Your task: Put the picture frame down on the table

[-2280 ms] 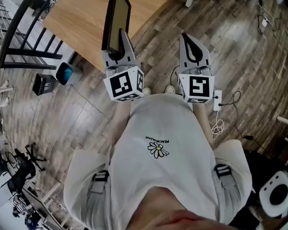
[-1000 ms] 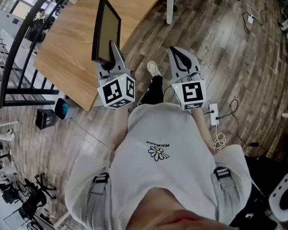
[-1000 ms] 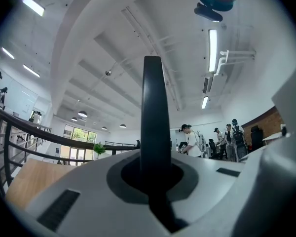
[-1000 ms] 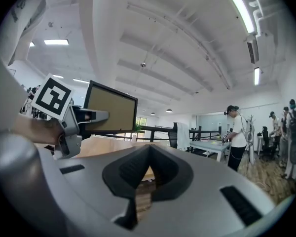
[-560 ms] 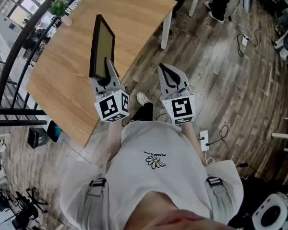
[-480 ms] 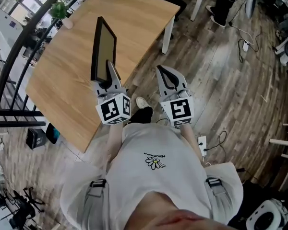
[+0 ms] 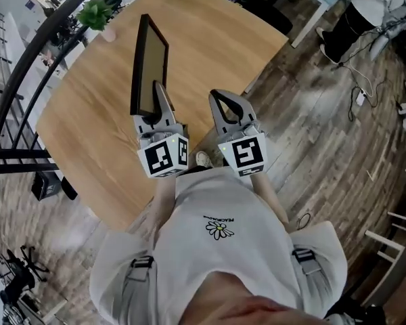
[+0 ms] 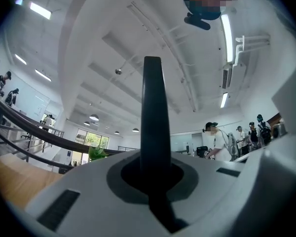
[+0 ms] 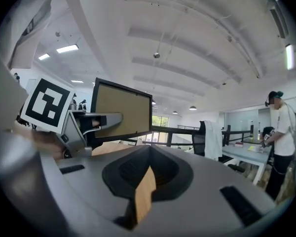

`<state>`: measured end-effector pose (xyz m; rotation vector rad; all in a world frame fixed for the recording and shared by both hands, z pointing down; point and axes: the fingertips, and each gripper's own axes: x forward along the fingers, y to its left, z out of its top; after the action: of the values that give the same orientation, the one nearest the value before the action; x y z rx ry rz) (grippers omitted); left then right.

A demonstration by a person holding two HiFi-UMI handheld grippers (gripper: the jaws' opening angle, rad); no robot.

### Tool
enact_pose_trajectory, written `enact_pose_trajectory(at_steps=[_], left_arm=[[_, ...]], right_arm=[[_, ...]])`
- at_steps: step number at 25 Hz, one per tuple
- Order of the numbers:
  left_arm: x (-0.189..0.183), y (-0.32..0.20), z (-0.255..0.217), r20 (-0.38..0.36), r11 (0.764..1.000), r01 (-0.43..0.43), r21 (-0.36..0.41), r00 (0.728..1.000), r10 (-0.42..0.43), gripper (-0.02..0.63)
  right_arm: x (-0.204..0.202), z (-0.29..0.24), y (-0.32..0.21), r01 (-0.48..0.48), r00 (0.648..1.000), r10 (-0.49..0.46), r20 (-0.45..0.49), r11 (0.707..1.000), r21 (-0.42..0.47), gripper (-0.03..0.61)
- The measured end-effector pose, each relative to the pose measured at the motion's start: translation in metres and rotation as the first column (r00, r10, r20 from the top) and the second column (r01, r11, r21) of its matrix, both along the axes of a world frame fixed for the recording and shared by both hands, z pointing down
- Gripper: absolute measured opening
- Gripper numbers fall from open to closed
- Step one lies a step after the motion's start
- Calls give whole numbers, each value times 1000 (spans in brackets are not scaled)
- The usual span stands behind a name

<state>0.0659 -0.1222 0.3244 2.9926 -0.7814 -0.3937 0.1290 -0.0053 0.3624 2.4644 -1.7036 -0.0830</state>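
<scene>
While the left gripper view shows the black-rimmed rectangular picture frame [image 8: 152,112] only edge-on, the right gripper view shows its flat tan face. In the head view it stands upright over the light wooden table [image 7: 210,39], and the left gripper [image 7: 157,90] clamps its lower edge. The right gripper [image 7: 220,97] is closed and empty, just beside.

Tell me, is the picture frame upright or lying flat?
Upright: the picture frame stands on edge, its lower end clamped in the left gripper, over the table.
</scene>
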Motion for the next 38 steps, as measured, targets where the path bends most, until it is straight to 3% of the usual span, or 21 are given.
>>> enact_pose_trajectory(at_steps=[3,6,9,13,19,29,34,38], left_arm=[[-5,-19,7,53,998,61,29,997,-63,23],[-8,-43,2,46,990,139,27,989,-140,23],[-10,-66,1,17,977,215,-5,976,-215,22],[-15,-81,1,41,946,323,-20,946,-322,23],[-42,-99,-8,85,851,523,43,847,-525,23],[-106,-94,6,153,676,736,35,664,-732,23],[-126,-90,8,164,639,769,38,626,-763,23],[-126,-90,8,139,638,770,4,631,-763,23]], right_arm=[[1,5,-38,83,996,-82,45,996,-11,6],[-1,-12,-77,197,980,-197,-5,980,-1,6],[-2,-16,-105,298,954,-298,-31,955,-3,6],[4,-11,-137,401,916,-401,29,916,-15,6],[2,-16,-189,523,851,-523,52,852,17,6],[-29,4,-211,664,741,-660,122,748,12,6],[-42,-1,-210,685,720,-683,120,728,30,6],[-41,-8,-205,686,718,-686,114,726,47,6]])
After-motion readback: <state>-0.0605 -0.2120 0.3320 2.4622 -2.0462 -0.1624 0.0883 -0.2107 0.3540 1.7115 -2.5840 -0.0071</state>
